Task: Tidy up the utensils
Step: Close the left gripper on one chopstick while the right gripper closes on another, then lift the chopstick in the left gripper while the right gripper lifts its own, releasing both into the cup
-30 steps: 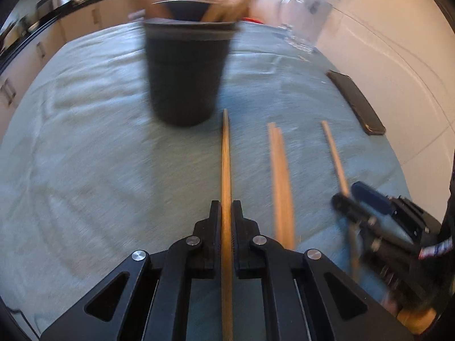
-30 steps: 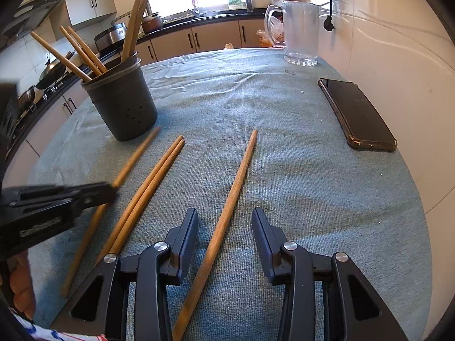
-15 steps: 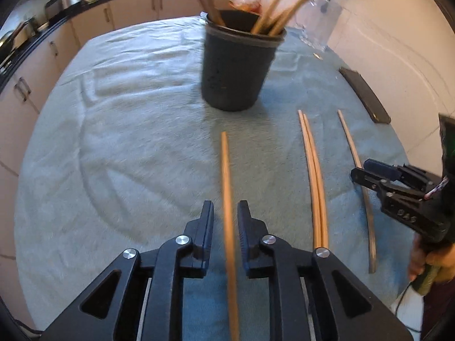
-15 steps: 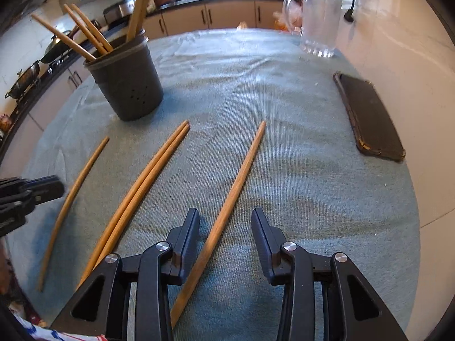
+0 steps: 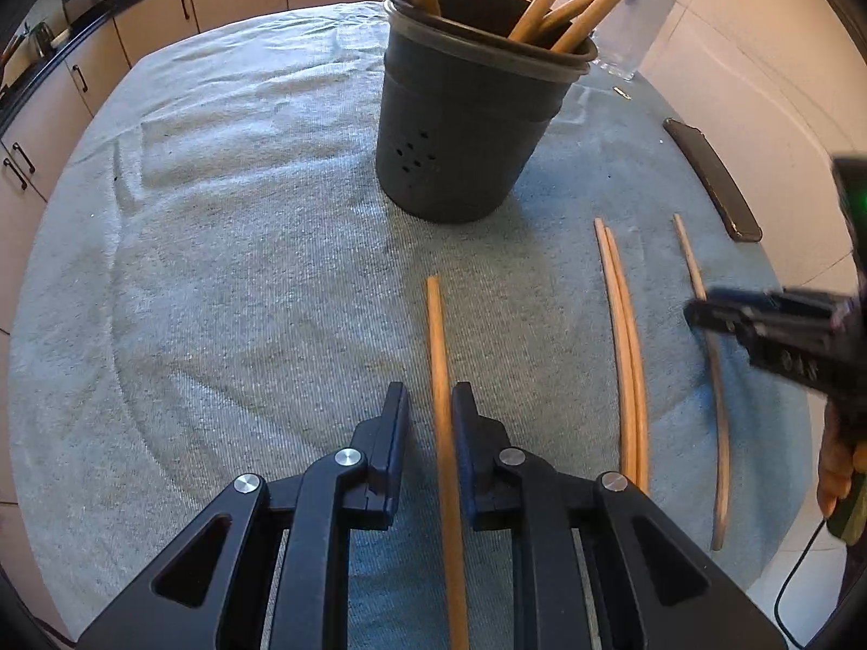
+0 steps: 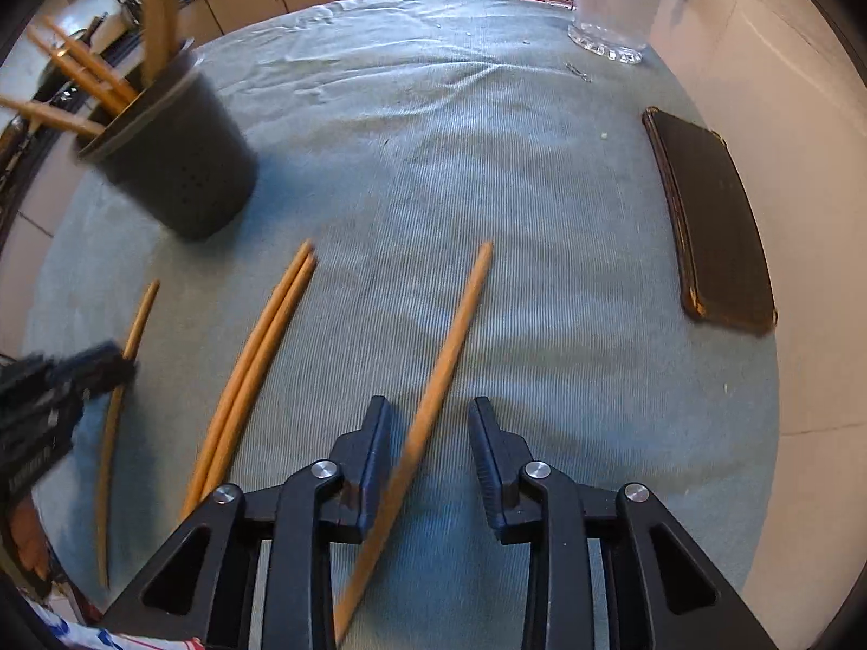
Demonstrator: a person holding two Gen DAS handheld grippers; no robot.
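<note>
My left gripper point(image 5: 431, 395) stands open, slightly apart around a wooden chopstick point(image 5: 439, 357) that lies flat on the teal cloth; a gap shows on its left side. My right gripper point(image 6: 429, 411) is open with its jaws closing around another chopstick point(image 6: 455, 325), which lies near its left finger, unpressed. A pair of chopsticks point(image 6: 265, 336) lies between the two grippers. The dark utensil holder point(image 5: 460, 146) stands beyond, with several chopsticks in it. The right gripper point(image 5: 699, 311) shows over its chopstick point(image 5: 718, 406) in the left wrist view.
A black phone point(image 6: 710, 222) lies near the table's right edge by the wall. A glass jug point(image 6: 612, 0) stands at the far right. The cloth-covered table point(image 5: 217, 271) has kitchen cabinets behind it. A hand shows at the lower right of the left wrist view.
My left gripper has let go of its chopstick, which now lies loose between the parted jaws. My right gripper's jaws have narrowed around its chopstick and it has tilted further down.
</note>
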